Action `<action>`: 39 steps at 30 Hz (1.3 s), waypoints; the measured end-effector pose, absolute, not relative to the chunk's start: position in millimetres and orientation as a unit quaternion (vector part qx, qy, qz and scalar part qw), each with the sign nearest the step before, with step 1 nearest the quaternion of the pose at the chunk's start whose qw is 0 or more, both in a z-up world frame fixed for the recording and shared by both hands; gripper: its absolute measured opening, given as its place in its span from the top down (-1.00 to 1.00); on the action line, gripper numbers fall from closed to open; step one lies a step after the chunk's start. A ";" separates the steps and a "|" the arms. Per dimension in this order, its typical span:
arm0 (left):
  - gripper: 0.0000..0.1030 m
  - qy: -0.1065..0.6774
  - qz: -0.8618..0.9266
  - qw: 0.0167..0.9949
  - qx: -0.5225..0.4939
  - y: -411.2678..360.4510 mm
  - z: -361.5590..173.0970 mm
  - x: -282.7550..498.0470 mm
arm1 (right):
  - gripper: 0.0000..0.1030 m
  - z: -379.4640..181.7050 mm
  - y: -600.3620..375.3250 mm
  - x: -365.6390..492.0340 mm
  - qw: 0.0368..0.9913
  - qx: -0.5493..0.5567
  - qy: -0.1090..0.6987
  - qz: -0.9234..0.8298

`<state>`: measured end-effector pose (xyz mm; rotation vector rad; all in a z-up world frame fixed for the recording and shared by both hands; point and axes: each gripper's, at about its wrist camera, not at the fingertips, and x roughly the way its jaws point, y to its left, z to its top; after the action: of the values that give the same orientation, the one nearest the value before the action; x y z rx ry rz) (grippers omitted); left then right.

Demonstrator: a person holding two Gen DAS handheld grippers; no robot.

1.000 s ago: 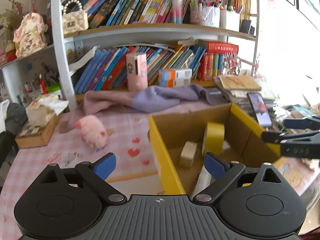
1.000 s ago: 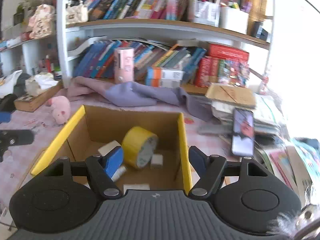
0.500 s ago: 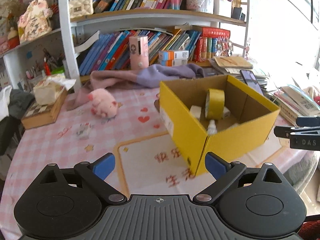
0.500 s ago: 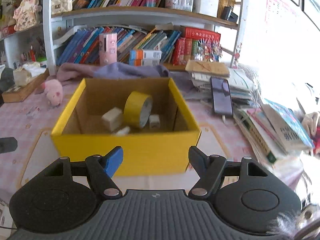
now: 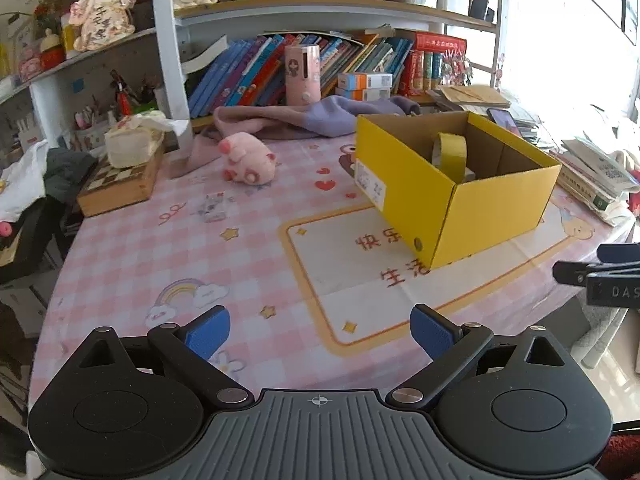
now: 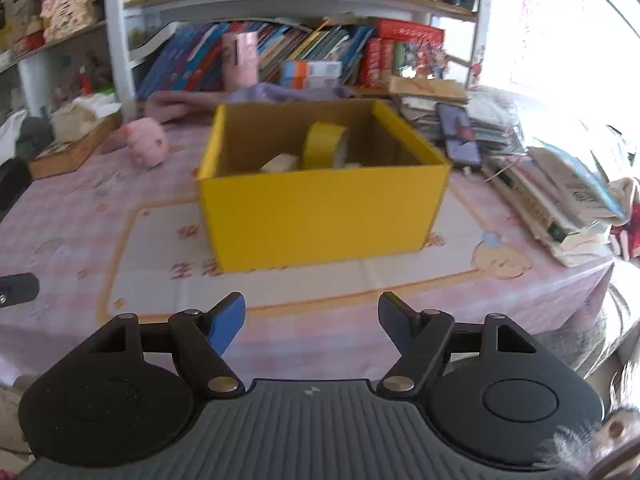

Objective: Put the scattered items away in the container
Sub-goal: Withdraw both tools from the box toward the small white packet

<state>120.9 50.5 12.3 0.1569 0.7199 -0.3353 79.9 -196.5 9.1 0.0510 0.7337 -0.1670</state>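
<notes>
Orange "快乐" lettering on our tablecloth point(image 5: 168, 248) sits at seven o'clock of the yellow box point(image 5: 496, 204). Our left gripper point(image 5: 320, 334) and right gripper point(image 6: 311, 320) both gape, empty.

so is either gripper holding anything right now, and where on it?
Nothing held. Left gripper and right gripper both stand open and empty, short of the yellow box.

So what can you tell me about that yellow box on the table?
The yellow box looks like cardboard, bright yellow outside and plain brown inside, open-topped with no lid. It stands upright on the pink checked tablecloth. A white label sits on one side. Inside stands a yellow tape roll with small pale items beside it.
</notes>
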 end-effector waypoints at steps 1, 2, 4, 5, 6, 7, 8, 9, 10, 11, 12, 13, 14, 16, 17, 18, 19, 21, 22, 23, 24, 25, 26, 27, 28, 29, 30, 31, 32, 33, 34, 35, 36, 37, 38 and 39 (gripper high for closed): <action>-0.91 0.351 -0.163 0.919 0.076 55.0 12.4 118.7 | -0.41 8.5 -190.3 79.1 0.929 0.025 0.361 -0.075; -0.91 0.352 -0.162 0.919 0.076 58.5 12.6 117.0 | -0.41 8.3 -184.1 78.6 0.929 0.023 0.364 -0.069; -0.91 0.352 -0.160 0.919 0.075 66.3 13.3 113.7 | -0.41 9.0 -173.1 77.8 0.929 0.019 0.365 -0.055; -0.91 0.351 -0.159 0.920 0.075 70.0 13.7 112.4 | -0.41 9.8 -167.7 77.5 0.930 0.016 0.365 -0.050; -0.91 0.350 -0.158 0.920 0.074 73.8 14.2 110.7 | -0.41 10.5 -161.9 77.1 0.930 0.012 0.365 -0.043; -0.91 0.349 -0.157 0.921 0.072 77.3 14.3 109.1 | -0.41 11.0 -157.3 76.9 0.930 0.009 0.364 -0.037; -0.92 0.348 -0.155 0.922 0.071 80.9 14.5 108.3 | -0.41 11.5 -152.6 77.0 0.931 0.007 0.364 -0.032; -0.92 0.349 -0.153 0.922 0.069 84.8 14.5 107.7 | -0.41 12.0 -148.5 77.5 0.931 0.004 0.365 -0.028; -0.92 0.349 -0.151 0.922 0.067 88.3 14.5 106.8 | -0.41 12.4 -144.1 78.1 0.931 0.001 0.365 -0.023; -0.92 0.349 -0.149 0.923 0.066 91.6 14.3 105.6 | -0.41 12.8 -140.2 78.5 0.931 -0.003 0.365 -0.018; -0.92 0.349 -0.148 0.923 0.064 94.4 14.4 105.2 | -0.41 13.2 -136.5 78.8 0.931 -0.006 0.365 -0.015; -0.92 0.349 -0.146 0.924 0.063 97.4 14.4 104.7 | -0.41 13.6 -132.3 79.1 0.931 -0.010 0.364 -0.010; -0.92 0.348 -0.144 0.924 0.061 100.6 14.7 104.2 | -0.41 13.9 -128.5 79.5 0.932 -0.013 0.363 -0.006; -0.92 0.347 -0.141 0.925 0.059 105.8 15.1 103.8 | -0.40 14.4 -121.3 80.2 0.932 -0.020 0.362 0.001; -0.92 0.347 -0.140 0.926 0.058 108.3 15.1 103.9 | -0.40 14.6 -118.0 80.6 0.932 -0.023 0.362 0.004; -0.92 0.346 -0.140 0.926 0.057 110.3 15.1 103.9 | -0.40 14.7 -115.4 81.2 0.932 -0.025 0.362 0.006; -0.92 0.346 -0.139 0.926 0.056 112.3 15.0 103.7 | -0.40 15.2 -112.7 81.9 0.932 -0.027 0.361 0.008; -0.92 0.346 -0.137 0.926 0.055 116.5 14.2 103.3 | -0.40 15.8 -108.7 83.8 0.932 -0.031 0.361 0.012; -0.92 0.347 -0.136 0.927 0.054 118.7 14.0 103.3 | -0.40 16.0 -106.5 84.6 0.932 -0.033 0.361 0.015; -0.92 0.347 -0.134 0.927 0.052 120.6 14.0 103.1 | -0.40 16.0 -104.1 85.5 0.931 -0.035 0.362 0.018; -0.92 0.348 -0.132 0.927 0.050 122.1 13.8 103.2 | -0.40 16.0 -101.6 86.8 0.931 -0.038 0.363 0.022; -0.92 0.349 -0.129 0.927 0.049 123.7 13.7 103.3 | -0.40 16.0 -99.2 88.1 0.930 -0.041 0.364 0.026; -0.92 0.350 -0.127 0.927 0.047 125.6 13.6 103.3 | -0.40 16.1 -97.1 89.2 0.930 -0.043 0.365 0.030; -0.92 0.350 -0.125 0.927 0.045 127.2 13.7 103.5 | -0.40 16.3 -95.0 90.5 0.929 -0.046 0.365 0.035; -0.92 0.351 -0.124 0.927 0.043 128.2 13.3 103.8 | -0.40 16.3 -93.2 91.6 0.929 -0.049 0.365 0.038; -0.92 0.352 -0.122 0.927 0.042 129.1 12.9 104.5 | -0.40 16.2 -91.7 92.7 0.928 -0.051 0.366 0.041; -0.93 0.354 -0.121 0.927 0.041 129.7 12.3 105.4 | -0.40 16.1 -90.4 93.7 0.928 -0.053 0.366 0.044; -0.93 0.355 -0.120 0.926 0.041 129.9 11.6 106.3 | -0.40 15.5 -89.6 94.8 0.928 -0.055 0.366 0.046; -0.93 0.357 -0.120 0.926 0.041 130.1 10.7 106.6 | -0.40 14.9 -89.0 95.9 0.928 -0.056 0.366 0.048; -0.93 0.358 -0.120 0.925 0.042 130.0 10.1 107.1 | -0.40 13.9 -88.4 97.4 0.927 -0.057 0.367 0.050; -0.93 0.359 -0.120 0.925 0.043 129.9 9.5 107.6 | -0.40 12.9 -87.6 98.7 0.926 -0.057 0.368 0.052; -0.93 0.361 -0.120 0.924 0.044 130.0 8.5 108.3 | -0.40 11.8 -87.0 100.5 0.926 -0.056 0.370 0.054; -0.93 0.362 -0.119 0.923 0.045 130.0 7.7 109.1 | -0.39 10.8 -86.3 102.6 0.925 -0.056 0.370 0.056; -0.93 0.363 -0.119 0.923 0.046 130.0 7.1 110.2 | -0.39 10.1 -85.4 104.3 0.926 -0.057 0.370 0.059; -0.93 0.363 -0.118 0.923 0.048 130.5 6.7 111.1 | -0.38 9.7 -84.5 106.2 0.926 -0.057 0.368 0.062; -0.93 0.365 -0.116 0.923 0.049 131.1 5.7 112.2 | -0.38 9.5 -83.9 107.9 0.927 -0.055 0.365 0.064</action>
<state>112.2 131.1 5.7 0.0999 0.7486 -0.2390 107.9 -83.9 9.5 -0.1136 0.7492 0.1311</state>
